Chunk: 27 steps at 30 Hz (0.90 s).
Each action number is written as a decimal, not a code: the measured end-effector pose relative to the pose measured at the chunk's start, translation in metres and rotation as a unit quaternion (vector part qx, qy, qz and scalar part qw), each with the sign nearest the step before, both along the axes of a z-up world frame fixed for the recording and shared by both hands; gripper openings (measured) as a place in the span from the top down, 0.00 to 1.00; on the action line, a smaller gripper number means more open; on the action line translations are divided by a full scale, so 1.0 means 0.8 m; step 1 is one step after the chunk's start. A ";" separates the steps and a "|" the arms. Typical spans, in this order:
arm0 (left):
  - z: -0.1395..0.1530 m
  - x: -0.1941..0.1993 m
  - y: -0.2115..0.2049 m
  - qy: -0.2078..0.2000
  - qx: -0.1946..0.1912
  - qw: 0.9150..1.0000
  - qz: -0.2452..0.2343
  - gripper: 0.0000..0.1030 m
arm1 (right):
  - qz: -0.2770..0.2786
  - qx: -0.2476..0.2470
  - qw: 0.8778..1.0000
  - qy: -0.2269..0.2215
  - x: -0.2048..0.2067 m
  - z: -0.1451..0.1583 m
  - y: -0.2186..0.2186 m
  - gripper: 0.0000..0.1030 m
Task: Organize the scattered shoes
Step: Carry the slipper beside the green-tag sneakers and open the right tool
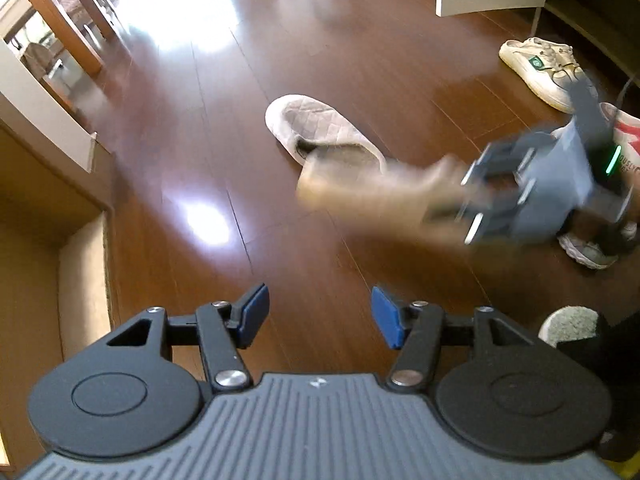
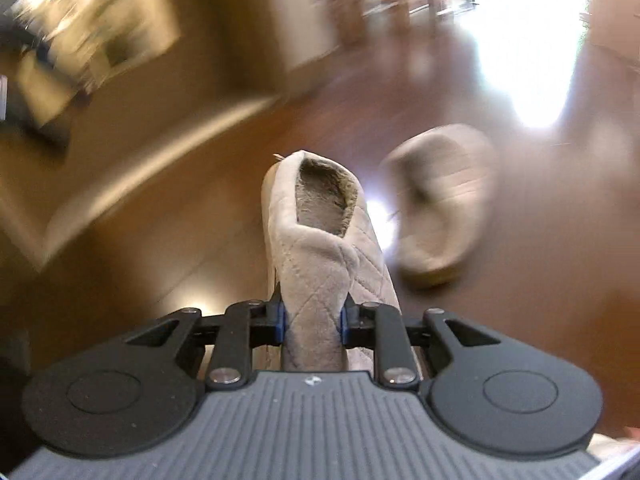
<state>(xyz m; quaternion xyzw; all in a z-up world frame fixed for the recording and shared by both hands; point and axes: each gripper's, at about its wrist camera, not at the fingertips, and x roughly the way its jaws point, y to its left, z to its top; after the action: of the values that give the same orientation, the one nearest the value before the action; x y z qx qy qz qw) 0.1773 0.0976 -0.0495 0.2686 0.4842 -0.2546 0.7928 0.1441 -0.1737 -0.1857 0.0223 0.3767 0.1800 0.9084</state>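
Right gripper (image 2: 313, 316) pinching grey slipper (image 2: 320, 216), long axis running toward 12 o'clock; mate slipper (image 2: 436, 200) lying at 1 o'clock; left gripper (image 1: 318, 314) spread, empty.

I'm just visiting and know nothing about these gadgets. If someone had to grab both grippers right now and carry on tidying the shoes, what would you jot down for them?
Left gripper: open, empty, hanging over the wooden floor.
Right gripper: shut on a grey quilted slipper, pinching its upper, lifted off the floor; the picture is blurred with motion.
Matching slipper: lying on the floor, beside the carried one.
White sneakers: on the floor near the open cabinet. Another sneaker lies partly hidden behind the right gripper.
Done: one slipper picked up.
Left: set it down in place, then gather its mate and probably the sneakers. Where they go, the views do not show.
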 end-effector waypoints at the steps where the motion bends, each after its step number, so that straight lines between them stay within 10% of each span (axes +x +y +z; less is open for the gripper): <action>1: -0.002 0.001 -0.004 0.001 -0.001 1.000 -0.002 0.40 | -0.048 -0.017 0.999 -0.018 0.005 0.013 -0.038 0.80; 8: -0.025 0.020 -0.035 0.025 0.004 1.000 -0.004 0.40 | -0.225 -0.106 0.968 0.033 0.075 -0.041 -0.216 0.79; 16: -0.044 0.031 -0.047 0.041 0.025 0.999 0.000 0.40 | -0.283 -0.206 0.930 0.115 0.115 -0.134 -0.300 0.74; 20: -0.047 0.034 -0.052 0.037 0.033 0.999 0.001 0.40 | -0.303 -0.210 0.922 0.117 0.108 -0.141 -0.308 0.22; 26: -0.036 0.029 -0.057 0.018 0.032 0.999 -0.004 0.40 | -0.323 -0.170 0.923 0.126 0.079 -0.111 -0.315 0.23; 27: -0.034 0.027 -0.056 0.015 0.030 0.999 -0.006 0.40 | -0.316 -0.157 0.927 0.129 0.070 -0.107 -0.316 0.42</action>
<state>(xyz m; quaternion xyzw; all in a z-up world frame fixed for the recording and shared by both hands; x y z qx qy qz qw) 0.1991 0.0526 -0.0765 0.2914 0.5023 -0.2484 0.7753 0.1999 -0.4263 -0.2709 0.0202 0.4874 -0.1823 0.8537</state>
